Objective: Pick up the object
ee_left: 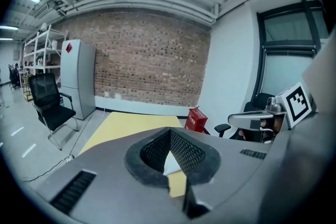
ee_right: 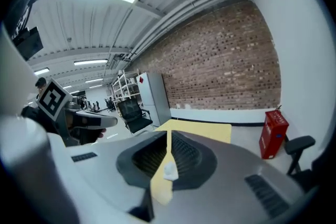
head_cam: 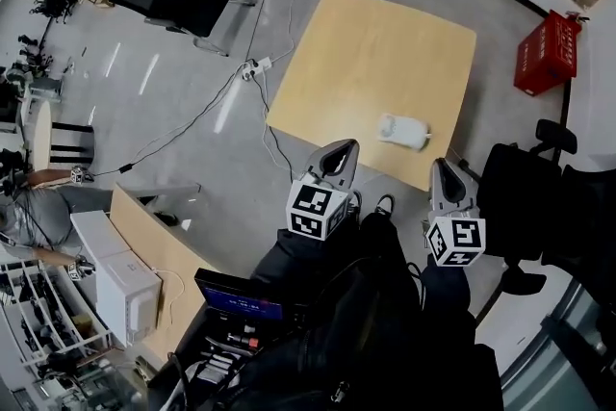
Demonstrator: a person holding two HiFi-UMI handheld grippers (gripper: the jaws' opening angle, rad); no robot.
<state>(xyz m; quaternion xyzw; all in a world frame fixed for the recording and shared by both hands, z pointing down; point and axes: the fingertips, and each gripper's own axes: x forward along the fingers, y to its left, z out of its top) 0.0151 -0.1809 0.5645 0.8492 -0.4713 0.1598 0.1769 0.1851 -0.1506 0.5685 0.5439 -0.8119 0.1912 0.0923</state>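
Both sets of jaws are found pressed together with nothing gripped: the left gripper (head_cam: 339,152) at lower centre of the head view, the right gripper (head_cam: 446,170) at lower right. Beyond and between them, up-frame, the white object (head_cam: 402,130) is seen lying near the desk's (head_cam: 375,53) closest edge, its long axis across the frame. The right gripper is judged marginally nearer.

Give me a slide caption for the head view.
Left gripper and right gripper, both shut, poised by a wooden table with a white object near its edge.
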